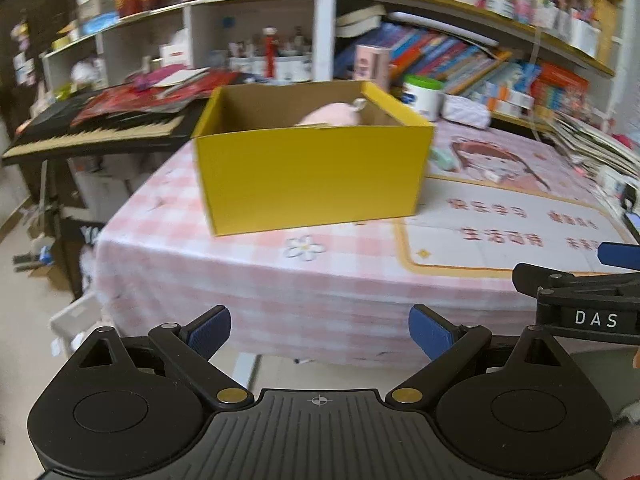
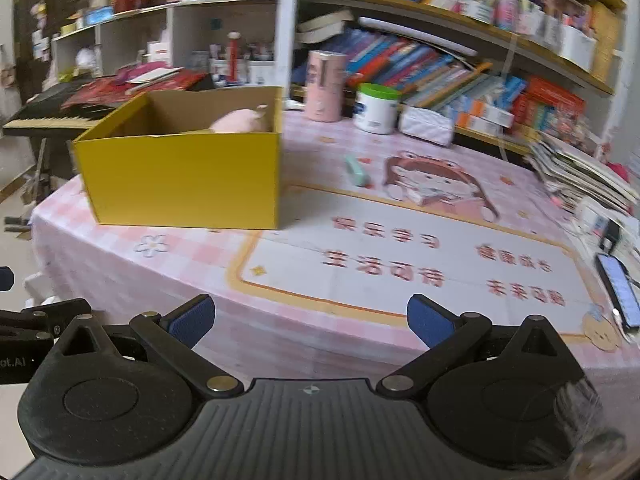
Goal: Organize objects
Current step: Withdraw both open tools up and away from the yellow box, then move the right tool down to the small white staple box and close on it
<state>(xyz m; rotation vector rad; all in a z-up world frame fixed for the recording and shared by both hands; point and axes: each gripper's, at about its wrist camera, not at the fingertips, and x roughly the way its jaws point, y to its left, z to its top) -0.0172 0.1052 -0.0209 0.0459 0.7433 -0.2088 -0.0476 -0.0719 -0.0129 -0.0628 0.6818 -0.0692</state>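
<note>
Two tools hang wide and empty off the near edge of the table. One loose thing, a small mint-green object, lies just right of the yellow box, its long axis running away and slightly left. It sits ahead of the right tool, which looks nearer than the left tool; a pink plush already rests in the box.

Bright, motion-blurred, fisheye-warped edges

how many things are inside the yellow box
1 visible: a pink plush toy in the yellow box, near its far right corner. The front wall hides the floor, so more may be there.
</note>
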